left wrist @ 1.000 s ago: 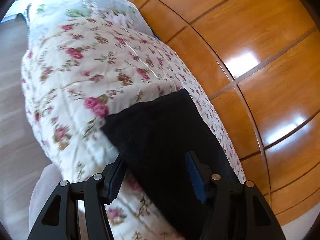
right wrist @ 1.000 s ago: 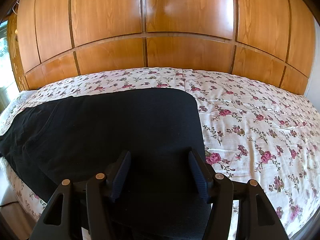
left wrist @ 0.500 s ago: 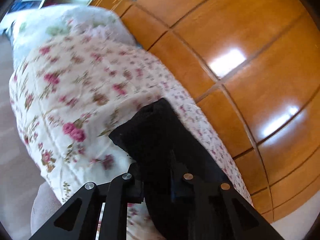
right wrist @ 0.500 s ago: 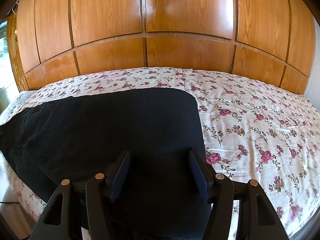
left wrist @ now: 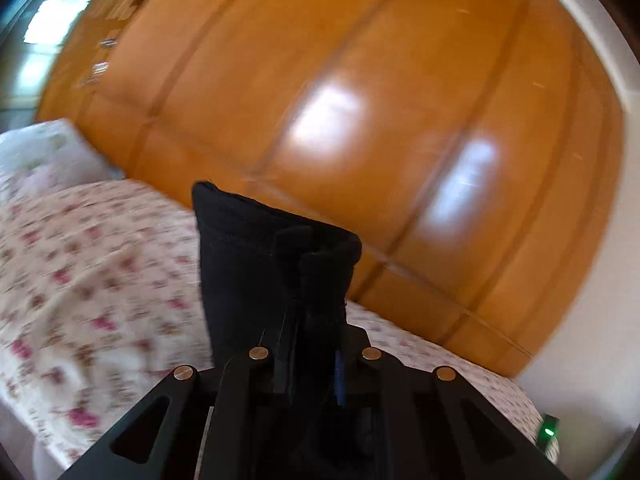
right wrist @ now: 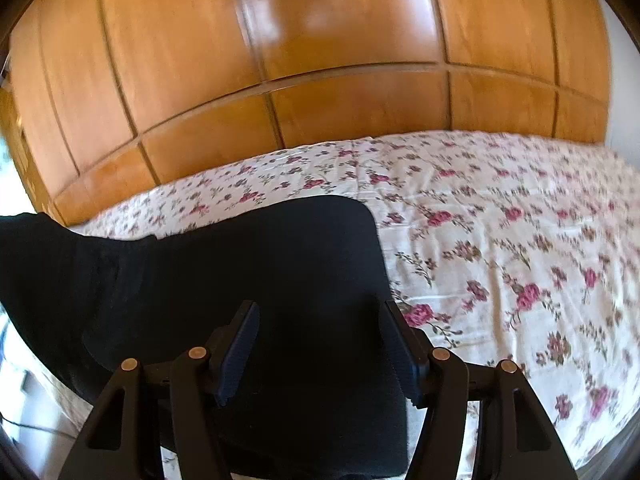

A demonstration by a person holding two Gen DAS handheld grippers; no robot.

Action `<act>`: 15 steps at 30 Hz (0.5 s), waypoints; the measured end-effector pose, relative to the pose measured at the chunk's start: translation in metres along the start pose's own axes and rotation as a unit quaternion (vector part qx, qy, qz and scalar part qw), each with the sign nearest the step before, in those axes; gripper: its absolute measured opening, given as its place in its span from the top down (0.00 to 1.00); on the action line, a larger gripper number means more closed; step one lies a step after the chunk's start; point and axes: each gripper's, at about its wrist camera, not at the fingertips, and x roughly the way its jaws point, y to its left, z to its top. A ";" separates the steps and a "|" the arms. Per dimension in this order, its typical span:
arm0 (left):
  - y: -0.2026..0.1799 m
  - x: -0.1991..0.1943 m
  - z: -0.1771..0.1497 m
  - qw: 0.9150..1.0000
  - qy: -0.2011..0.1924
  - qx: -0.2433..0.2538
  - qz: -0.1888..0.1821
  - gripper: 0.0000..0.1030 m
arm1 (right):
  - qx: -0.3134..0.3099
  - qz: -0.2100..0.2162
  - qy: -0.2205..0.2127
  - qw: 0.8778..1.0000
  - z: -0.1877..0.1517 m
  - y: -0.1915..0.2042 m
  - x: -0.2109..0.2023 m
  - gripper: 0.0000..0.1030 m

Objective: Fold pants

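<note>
The black pants (right wrist: 240, 260) lie spread on the floral bedspread (right wrist: 500, 240). My right gripper (right wrist: 320, 308) hovers open just over their near end, nothing pinched between its pads. At the far left of that view one end of the pants (right wrist: 32, 240) is raised off the bed. In the left wrist view my left gripper (left wrist: 310, 344) has its jaws closing tight on a bunched end of the black pants (left wrist: 248, 264), which stands up in front of the camera above the bedspread (left wrist: 80, 280).
A glossy wooden wardrobe (right wrist: 280, 40) runs along the far side of the bed. The left wrist view shows a pillow (left wrist: 44, 148) at the bed's left end and a small green light (left wrist: 548, 432) at the lower right. A bright window (left wrist: 48, 24) is at the upper left.
My left gripper went from open over the pants' end to shut on it and lifted it off the bed, rolling as it rose. The right gripper has barely moved.
</note>
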 end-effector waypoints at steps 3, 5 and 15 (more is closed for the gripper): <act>-0.042 0.009 -0.006 0.998 0.020 0.043 -0.048 0.88 | 0.031 0.004 -0.001 0.999 0.001 -0.011 -0.006 0.39; -0.061 0.013 -0.014 0.995 0.030 0.065 -0.070 0.88 | 0.039 0.007 -0.007 0.999 0.003 -0.016 -0.010 0.39; -0.142 0.054 -0.076 0.971 0.117 0.135 -0.161 0.88 | 0.104 0.069 -0.042 0.991 0.013 -0.038 -0.028 0.39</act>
